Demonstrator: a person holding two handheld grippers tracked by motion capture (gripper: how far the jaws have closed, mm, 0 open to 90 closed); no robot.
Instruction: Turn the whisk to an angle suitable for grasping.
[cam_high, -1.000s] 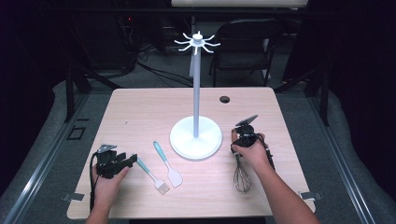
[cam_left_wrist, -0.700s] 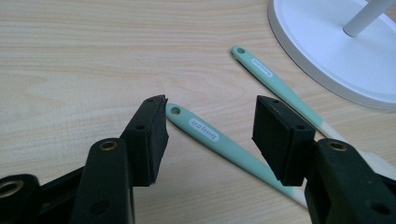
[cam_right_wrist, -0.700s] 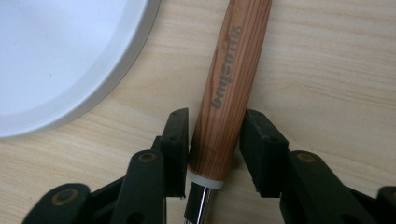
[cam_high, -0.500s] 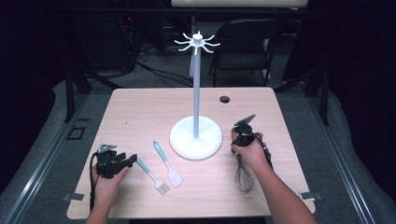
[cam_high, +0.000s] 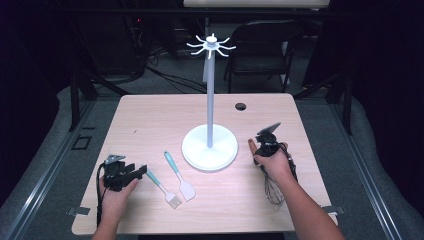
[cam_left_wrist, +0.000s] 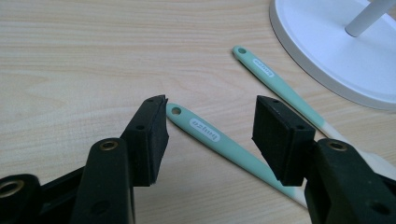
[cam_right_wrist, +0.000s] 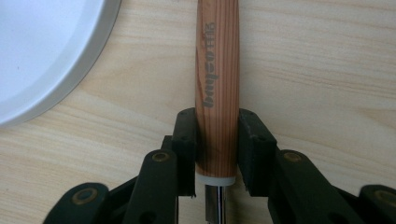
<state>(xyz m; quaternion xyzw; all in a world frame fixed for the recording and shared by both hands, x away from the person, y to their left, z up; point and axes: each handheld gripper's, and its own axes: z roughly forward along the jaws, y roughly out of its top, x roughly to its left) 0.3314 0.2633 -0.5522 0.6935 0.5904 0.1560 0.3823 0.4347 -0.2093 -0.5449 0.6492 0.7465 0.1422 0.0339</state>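
my right tongs (cam_right_wrist: 217, 135) have just closed onto the whisk (cam_right_wrist: 217, 70) handle; left tongs (cam_left_wrist: 212, 135) gape over the brush (cam_left_wrist: 219, 140). nothing hangs on the stand (cam_high: 210, 145) yet.

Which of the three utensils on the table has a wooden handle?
The whisk, lying right of the white stand, between the right gripper pads. The brush and spatula have mint-green handles.

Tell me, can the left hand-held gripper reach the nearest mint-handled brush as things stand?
Probably yes. The left hand-held gripper is open, and the brush handle lies flat on the table between its jaws, with nothing in the way.
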